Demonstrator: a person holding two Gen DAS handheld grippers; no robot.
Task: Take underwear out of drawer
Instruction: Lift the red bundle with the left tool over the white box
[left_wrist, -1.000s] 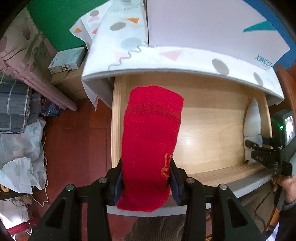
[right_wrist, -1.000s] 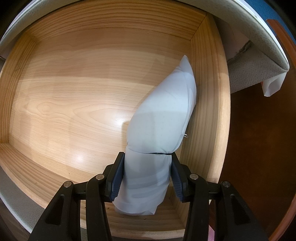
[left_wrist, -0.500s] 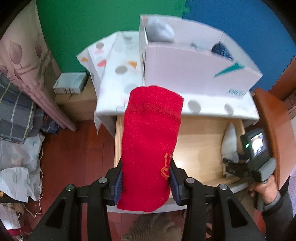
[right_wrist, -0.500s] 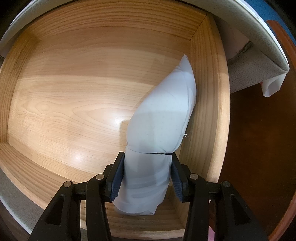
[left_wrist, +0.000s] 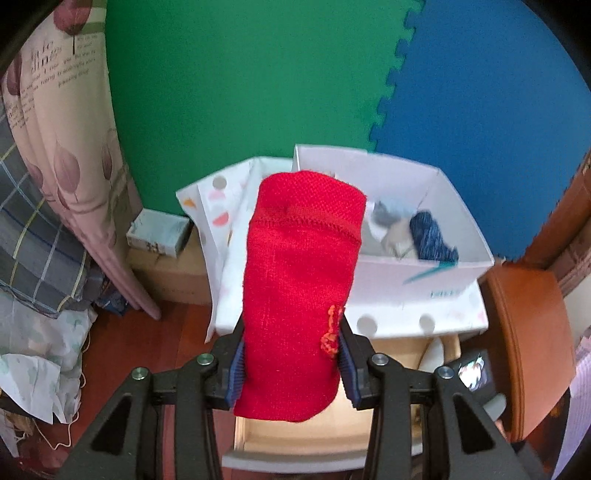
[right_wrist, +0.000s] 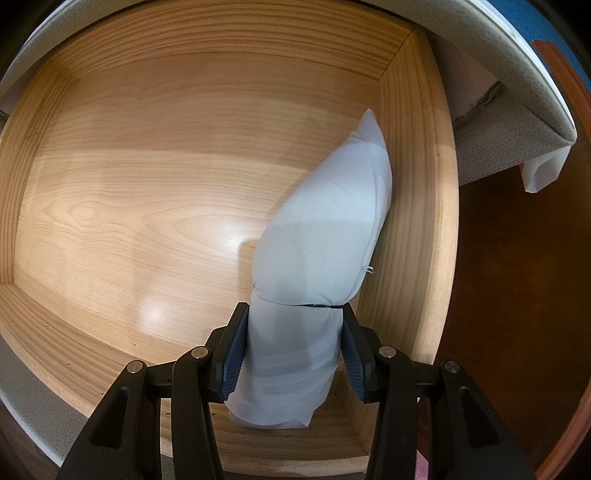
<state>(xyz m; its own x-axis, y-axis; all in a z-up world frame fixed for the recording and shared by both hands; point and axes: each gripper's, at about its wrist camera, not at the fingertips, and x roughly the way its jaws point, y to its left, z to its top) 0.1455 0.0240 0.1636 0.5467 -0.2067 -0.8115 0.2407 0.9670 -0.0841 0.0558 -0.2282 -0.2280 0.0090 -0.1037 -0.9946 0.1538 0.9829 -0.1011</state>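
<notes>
- The left hand-held gripper (left_wrist: 291, 363) is clenched on a rolled red knitted garment (left_wrist: 301, 291), which sits above the open wooden drawer (left_wrist: 295, 432) and in front of the white cardboard box (left_wrist: 458, 206). Only its lower part is pinched between the pads; I reckon the tall free end could sag or slide out if the hand swings sharply.
- If the red roll is meant for that box, its top could catch the near wall of the box and get pushed out of the grip, since the wall stands just behind it.
- The right hand-held gripper (right_wrist: 293, 345) is clamped on a pale white rolled garment (right_wrist: 325, 229), which lies inside the drawer (right_wrist: 147, 177) against its right-hand wall.
- That white roll touches the drawer wall along its side. A straight lift might drag it on the wood and peel the fabric out of the pads, or unroll it.
- The thin dark band round the white roll sits right at the pad tips; I would guess it could snag or slip off.
- With both hands busy over one drawer, the two could bump each other.
</notes>
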